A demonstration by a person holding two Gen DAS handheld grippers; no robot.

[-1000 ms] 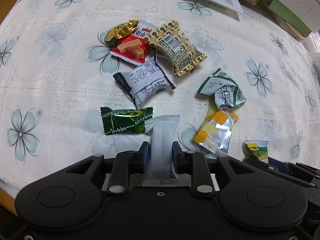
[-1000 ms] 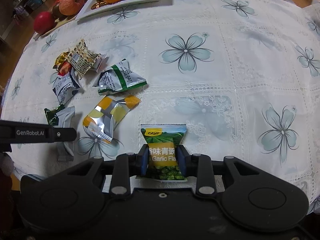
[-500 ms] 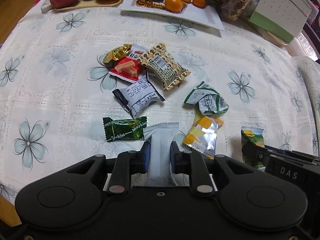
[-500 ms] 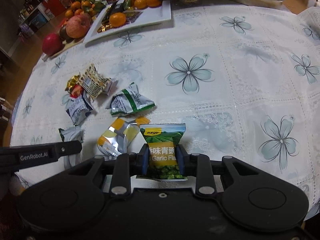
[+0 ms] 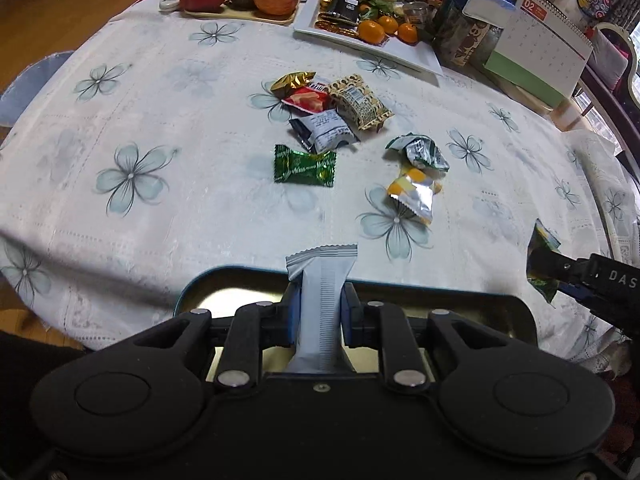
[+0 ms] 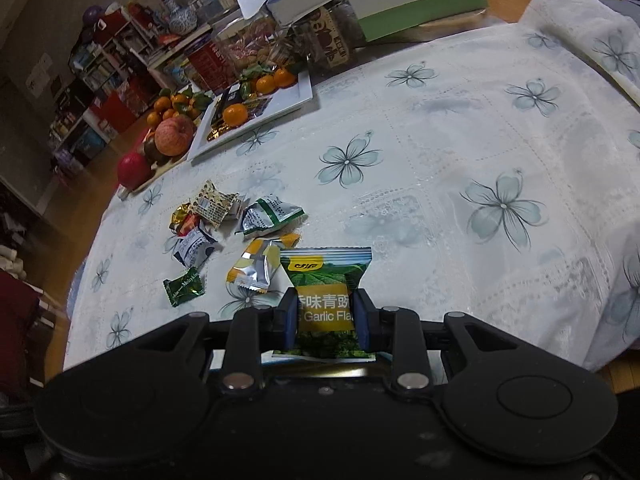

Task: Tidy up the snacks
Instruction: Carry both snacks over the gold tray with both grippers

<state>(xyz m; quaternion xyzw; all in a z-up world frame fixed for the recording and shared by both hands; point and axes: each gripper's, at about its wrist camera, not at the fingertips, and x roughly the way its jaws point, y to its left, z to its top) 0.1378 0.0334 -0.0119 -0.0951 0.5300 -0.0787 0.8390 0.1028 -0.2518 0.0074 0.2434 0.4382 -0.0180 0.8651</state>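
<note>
Left gripper (image 5: 320, 312) clamped on grey wafer packet (image 5: 322, 300), above metal tin (image 5: 192, 296) at near table edge.
Right gripper (image 6: 325, 316) pinches green pea packet (image 6: 326, 300); slick foil may slip, miss tin.
Farther: loose snacks, green candy (image 5: 305, 166) on tablecloth (image 5: 160, 100).

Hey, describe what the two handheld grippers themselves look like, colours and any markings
Both the left gripper and right gripper are matte black plastic with round side housings, silver pivot screws and blue finger pads. In the left wrist view, white "DAS" lettering marks the right one's side.
</note>
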